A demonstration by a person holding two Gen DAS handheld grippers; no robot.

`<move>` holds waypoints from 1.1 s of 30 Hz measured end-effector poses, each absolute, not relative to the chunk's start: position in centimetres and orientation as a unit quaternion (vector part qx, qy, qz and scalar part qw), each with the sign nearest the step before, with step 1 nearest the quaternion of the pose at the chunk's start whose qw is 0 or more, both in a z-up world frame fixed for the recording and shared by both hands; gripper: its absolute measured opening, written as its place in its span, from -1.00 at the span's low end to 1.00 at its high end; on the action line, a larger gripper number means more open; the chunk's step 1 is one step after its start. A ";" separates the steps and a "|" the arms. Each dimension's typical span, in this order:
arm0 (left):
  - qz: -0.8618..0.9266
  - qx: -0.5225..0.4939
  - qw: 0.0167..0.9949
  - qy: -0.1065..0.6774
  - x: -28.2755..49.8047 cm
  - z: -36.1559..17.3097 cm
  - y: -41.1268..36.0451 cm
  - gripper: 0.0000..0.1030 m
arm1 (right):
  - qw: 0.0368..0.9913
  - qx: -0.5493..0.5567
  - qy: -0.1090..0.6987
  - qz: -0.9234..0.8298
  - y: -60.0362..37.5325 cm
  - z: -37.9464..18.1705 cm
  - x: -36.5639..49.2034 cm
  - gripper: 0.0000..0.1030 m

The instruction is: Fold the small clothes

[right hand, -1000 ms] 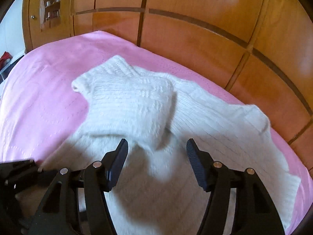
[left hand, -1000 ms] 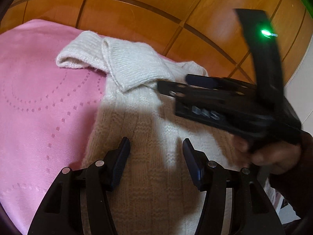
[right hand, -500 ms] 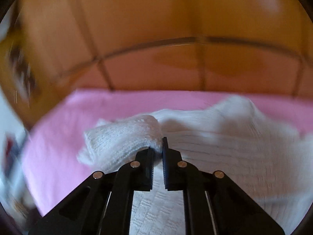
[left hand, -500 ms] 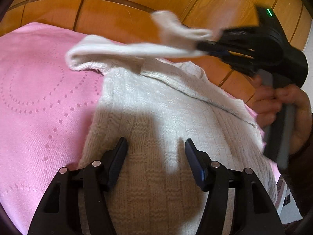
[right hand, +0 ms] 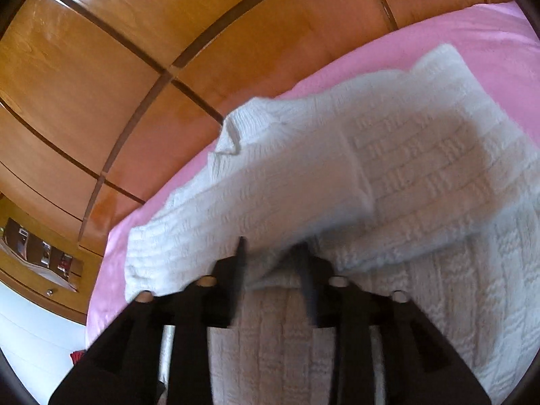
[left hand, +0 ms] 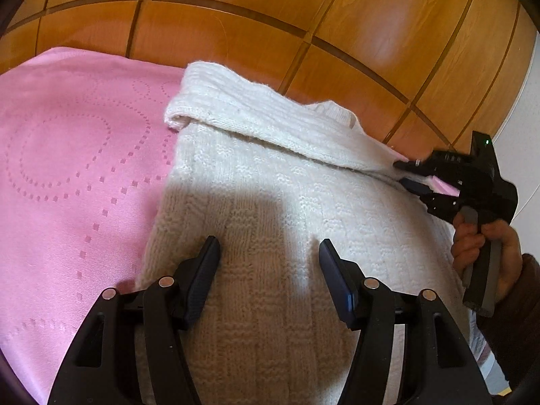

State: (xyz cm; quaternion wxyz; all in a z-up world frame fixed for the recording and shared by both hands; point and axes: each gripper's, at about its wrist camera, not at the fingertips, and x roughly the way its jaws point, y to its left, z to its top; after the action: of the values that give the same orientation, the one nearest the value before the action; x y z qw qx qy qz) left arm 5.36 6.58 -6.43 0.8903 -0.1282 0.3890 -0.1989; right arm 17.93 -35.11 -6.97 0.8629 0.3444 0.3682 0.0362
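Hovering over the near body of the cream cable-knit sweater (left hand: 270,236), your left black tongs (left hand: 268,263) stand spread wide, pinching nothing. The sweater lies flat on the pink bedspread with dotted circle patterns (left hand: 67,168), a ribbed sleeve (left hand: 256,121) folded across its upper part. Further right, your right black tongs (left hand: 403,172) sit at the sweater's far edge, fingers parted with a gap between them; your right hand (left hand: 486,249) grips their handle, and a small green light glows on top. From the right wrist view the picture is blurred, though those tongs (right hand: 273,249) show spread over the folded sleeve (right hand: 270,175). Beyond the bed rises a glossy orange wooden panelled headboard (left hand: 303,17). No writing is legible.
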 end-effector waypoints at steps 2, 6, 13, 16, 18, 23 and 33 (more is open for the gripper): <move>-0.195 -0.123 0.891 0.390 5.6 -6.3 6.4 0.17 | 0.867 0.332 0.371 0.026 -35.2 -6.5 18.3 -0.31; -0.191 -0.113 0.892 0.393 5.6 -6.2 6.2 0.17 | 0.888 0.301 0.347 0.007 -36.0 -4.4 18.3 -0.86; -0.193 -0.184 0.861 0.434 7.2 -5.0 7.2 0.29 | 0.879 0.315 0.357 -0.036 -39.4 -6.7 16.7 -0.88; -0.213 -0.240 0.842 0.435 9.0 -4.1 7.7 0.30 | 0.876 0.320 0.358 -0.041 -39.5 -7.8 16.5 -0.89; -0.221 -0.257 0.836 0.430 10.8 -3.7 7.3 0.43 | 0.882 0.307 0.356 -0.041 -39.1 -7.1 16.7 -0.88; -0.203 -0.283 0.829 0.438 16.1 -4.4 6.1 0.45 | 0.896 0.294 0.331 -0.040 -39.3 -4.6 16.2 -0.89; -0.127 -0.362 0.820 0.424 19.6 -5.2 11.4 0.44 | 0.891 0.276 0.353 -0.078 -40.7 -7.6 15.9 -0.89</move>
State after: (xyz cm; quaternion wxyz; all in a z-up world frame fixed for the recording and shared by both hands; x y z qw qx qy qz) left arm 19.58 11.41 -5.18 0.8204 -0.3620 0.4240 -0.1269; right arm 15.89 -40.65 -7.65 0.8906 0.2758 0.3532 -0.0784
